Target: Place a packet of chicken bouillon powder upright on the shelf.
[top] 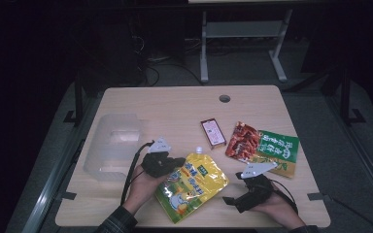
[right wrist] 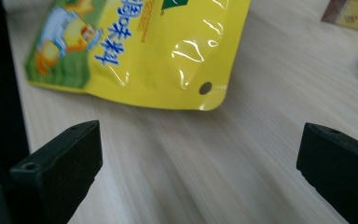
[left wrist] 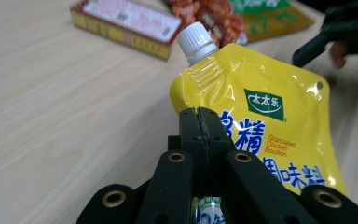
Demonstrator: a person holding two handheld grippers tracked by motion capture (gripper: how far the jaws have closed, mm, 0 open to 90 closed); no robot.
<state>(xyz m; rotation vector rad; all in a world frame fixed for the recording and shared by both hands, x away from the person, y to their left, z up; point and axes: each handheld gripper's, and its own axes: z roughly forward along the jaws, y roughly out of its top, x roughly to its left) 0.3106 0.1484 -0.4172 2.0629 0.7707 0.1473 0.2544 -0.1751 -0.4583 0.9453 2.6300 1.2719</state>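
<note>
Jaws of the left gripper (left wrist: 199, 122) are pressed together on the left edge of the glossy yellow stand-up pouch with a white screw cap (top: 192, 185), so this hand has the pouch pinched, a little below the spout. The pouch lies near the front of the light wooden table (top: 175, 104), between the two hands, and the left gripper touches it while the right gripper (top: 234, 200) waits just beside its lower right edge with jaws wide apart and nothing between them. Long axis of the pouch runs diagonally: the white cap (left wrist: 195, 43) points away from the person, toward the small red and yellow flat box (top: 212, 132), and the green bottom end points back to the table's front edge. I judge that the left hand will lift or drag it, perhaps toward the clear plastic container (top: 112, 144) at the left.
</note>
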